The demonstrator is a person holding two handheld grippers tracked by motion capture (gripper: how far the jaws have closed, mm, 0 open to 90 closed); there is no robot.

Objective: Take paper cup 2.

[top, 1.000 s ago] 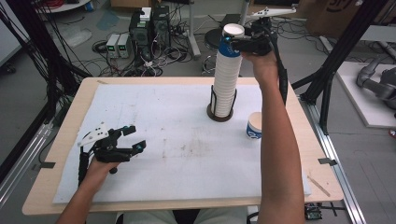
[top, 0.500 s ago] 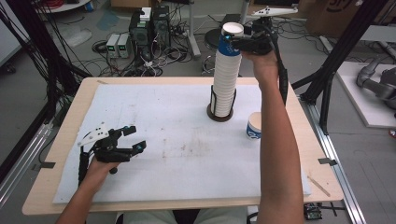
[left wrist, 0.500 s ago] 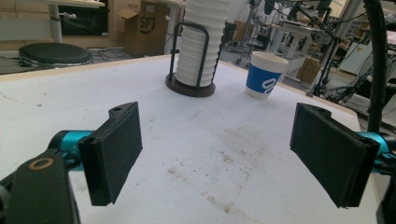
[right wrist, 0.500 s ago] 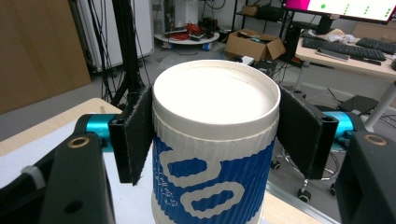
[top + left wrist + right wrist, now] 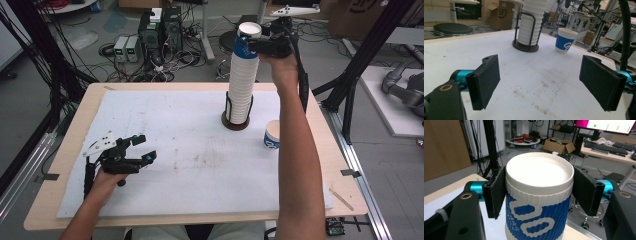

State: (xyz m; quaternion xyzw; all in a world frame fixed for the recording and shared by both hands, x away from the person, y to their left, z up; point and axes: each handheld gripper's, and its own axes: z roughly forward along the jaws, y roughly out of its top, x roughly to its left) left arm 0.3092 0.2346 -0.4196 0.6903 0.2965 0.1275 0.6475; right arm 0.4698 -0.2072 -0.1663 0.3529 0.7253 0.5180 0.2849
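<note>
A tall stack of white ribbed paper cups [image 5: 241, 85] stands in a dark ringed holder [image 5: 235, 122] at the back of the table. The top cup [image 5: 247, 42] has a blue band with a white logo. My right gripper [image 5: 252, 45] is raised at the top of the stack; its jaws have just been closing, and in the right gripper view the pads [image 5: 497, 192] press on both sides of that top cup [image 5: 539, 220]. My left gripper [image 5: 142, 150] rests low at the front left of the white mat, open, with nothing between its pads [image 5: 486, 80].
A single blue-and-white cup [image 5: 272, 136] stands upright on the mat [image 5: 200, 165] to the right of the holder; it also shows in the left gripper view [image 5: 565, 40] beside the holder [image 5: 525, 46]. Black frame legs and cables surround the table.
</note>
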